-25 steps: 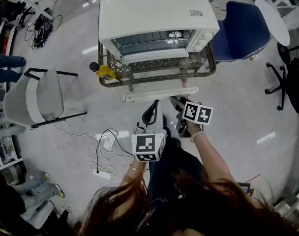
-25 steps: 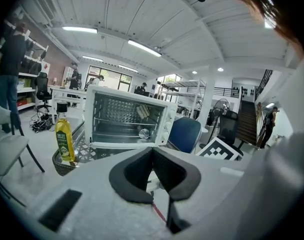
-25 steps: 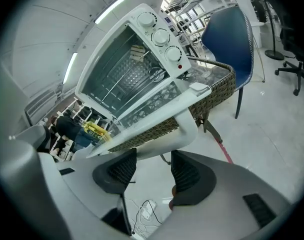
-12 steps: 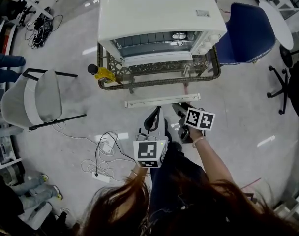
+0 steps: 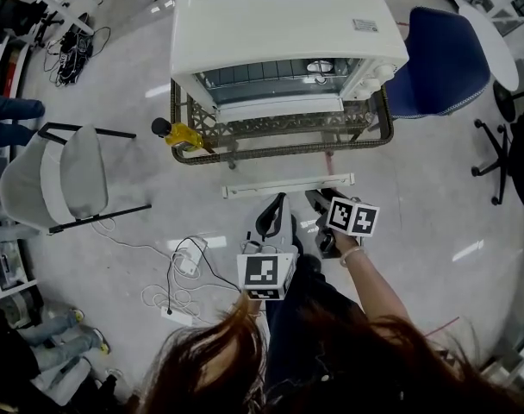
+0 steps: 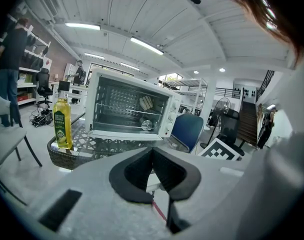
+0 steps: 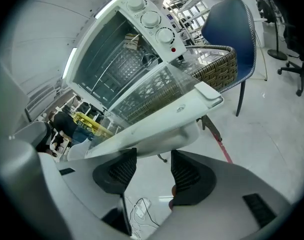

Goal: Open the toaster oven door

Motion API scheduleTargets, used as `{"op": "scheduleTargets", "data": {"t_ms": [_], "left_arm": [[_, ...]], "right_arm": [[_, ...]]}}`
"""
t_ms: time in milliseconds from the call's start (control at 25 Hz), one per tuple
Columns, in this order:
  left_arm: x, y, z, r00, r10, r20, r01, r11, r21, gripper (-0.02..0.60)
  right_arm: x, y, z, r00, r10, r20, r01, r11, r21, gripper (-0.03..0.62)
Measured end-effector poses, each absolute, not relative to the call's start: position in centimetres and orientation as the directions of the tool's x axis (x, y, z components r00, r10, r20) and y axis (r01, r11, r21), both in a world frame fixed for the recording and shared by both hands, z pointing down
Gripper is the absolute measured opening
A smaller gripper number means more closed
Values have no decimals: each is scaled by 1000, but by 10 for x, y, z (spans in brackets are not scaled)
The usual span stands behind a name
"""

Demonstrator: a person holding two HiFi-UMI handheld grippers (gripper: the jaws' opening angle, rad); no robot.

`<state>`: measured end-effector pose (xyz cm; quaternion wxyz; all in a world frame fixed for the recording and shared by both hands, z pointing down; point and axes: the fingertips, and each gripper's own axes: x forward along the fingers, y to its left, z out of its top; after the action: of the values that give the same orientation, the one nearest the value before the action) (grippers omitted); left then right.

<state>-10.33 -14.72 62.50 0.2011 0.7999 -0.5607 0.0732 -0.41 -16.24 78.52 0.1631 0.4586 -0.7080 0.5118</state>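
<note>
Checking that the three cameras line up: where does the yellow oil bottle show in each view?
Head view: oil bottle at the left end of the wicker tray, left of the toaster oven.
Left gripper view: oil bottle upright at left, beside the oven.
Right gripper view: oil bottle at lower left, beyond the lowered door.
Shared landmark: the white toaster oven.

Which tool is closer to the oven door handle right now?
Right. The right tool sits right by the door handle, jaws apart; the left tool hangs farther back, shut.
</note>
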Motion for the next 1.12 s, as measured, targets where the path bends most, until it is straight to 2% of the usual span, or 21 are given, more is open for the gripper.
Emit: {"op": "scheduleTargets", "data": {"t_ms": [1120], "left_arm": [[-97,-150,659,376,-842,387,-919,-287,269,15]], "right_arm": [[-7,-169,813,-518,-475,711,-840,126,-528,195]]}}
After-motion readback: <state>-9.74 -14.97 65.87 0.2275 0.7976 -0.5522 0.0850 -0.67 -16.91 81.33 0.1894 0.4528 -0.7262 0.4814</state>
